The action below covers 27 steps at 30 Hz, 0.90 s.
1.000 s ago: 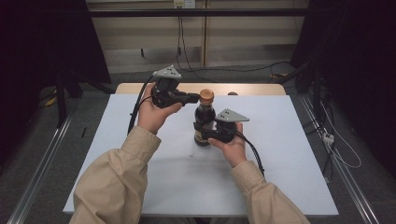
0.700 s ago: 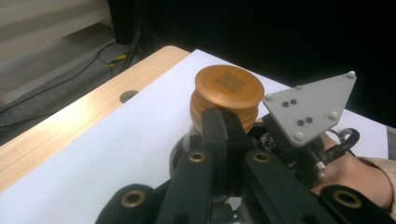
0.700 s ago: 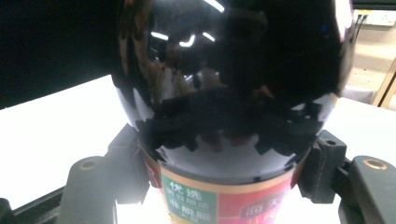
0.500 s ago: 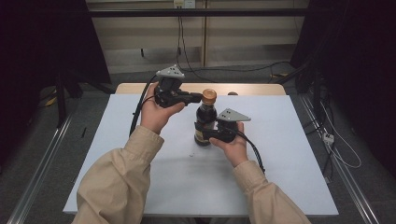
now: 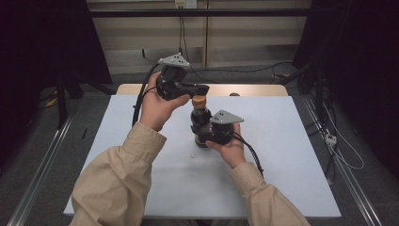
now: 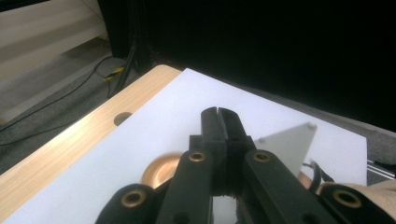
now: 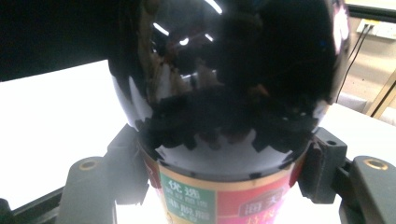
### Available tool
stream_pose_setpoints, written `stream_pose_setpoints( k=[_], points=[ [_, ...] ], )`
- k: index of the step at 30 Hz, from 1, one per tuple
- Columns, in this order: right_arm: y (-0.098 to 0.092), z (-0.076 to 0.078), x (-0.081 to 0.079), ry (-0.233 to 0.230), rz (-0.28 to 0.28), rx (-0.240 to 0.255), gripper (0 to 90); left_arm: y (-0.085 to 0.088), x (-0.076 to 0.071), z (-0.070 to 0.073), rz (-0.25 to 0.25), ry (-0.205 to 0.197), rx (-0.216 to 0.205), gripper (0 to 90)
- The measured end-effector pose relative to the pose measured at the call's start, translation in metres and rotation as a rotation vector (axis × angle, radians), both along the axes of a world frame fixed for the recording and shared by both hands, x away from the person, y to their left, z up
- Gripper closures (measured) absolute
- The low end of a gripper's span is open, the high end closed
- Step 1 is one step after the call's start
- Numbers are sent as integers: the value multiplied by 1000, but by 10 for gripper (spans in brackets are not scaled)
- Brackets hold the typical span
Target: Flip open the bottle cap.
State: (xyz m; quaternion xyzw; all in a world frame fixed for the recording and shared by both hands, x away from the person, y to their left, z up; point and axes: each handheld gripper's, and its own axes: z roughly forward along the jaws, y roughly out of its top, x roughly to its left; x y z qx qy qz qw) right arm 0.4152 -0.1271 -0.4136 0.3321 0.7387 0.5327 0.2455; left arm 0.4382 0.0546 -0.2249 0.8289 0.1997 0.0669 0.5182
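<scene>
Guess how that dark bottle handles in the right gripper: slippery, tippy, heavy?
The bottle is glossy with glare spots, so probably slick; the right gripper clamps its labelled lower body, which should help. It stands tall and narrow with a gold cap, so likely tippy if pushed high. Looks full of dark liquid, probably heavy for its size.

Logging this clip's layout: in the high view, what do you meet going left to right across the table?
Left gripper, black with a grey plate on top, shut → dark glass bottle with a gold cap → right gripper, black and grey-plated, clamped on the bottle's lower body.
</scene>
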Motion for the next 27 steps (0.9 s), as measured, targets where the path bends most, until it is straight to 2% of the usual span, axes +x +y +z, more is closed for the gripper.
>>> stream_pose_setpoints(
  k=[4,9,18,27],
  points=[
    [-4,-2,1,12,-7,27,313,5,1,-2,7,2,-1,900],
    [-6,-2,1,14,-8,39,312,12,3,-6,11,10,-1,900],
    [-8,-3,2,21,-10,49,311,22,7,-21,25,39,29,900],
    [-8,-4,2,19,-10,56,310,24,9,-34,30,63,56,900]
  ],
)
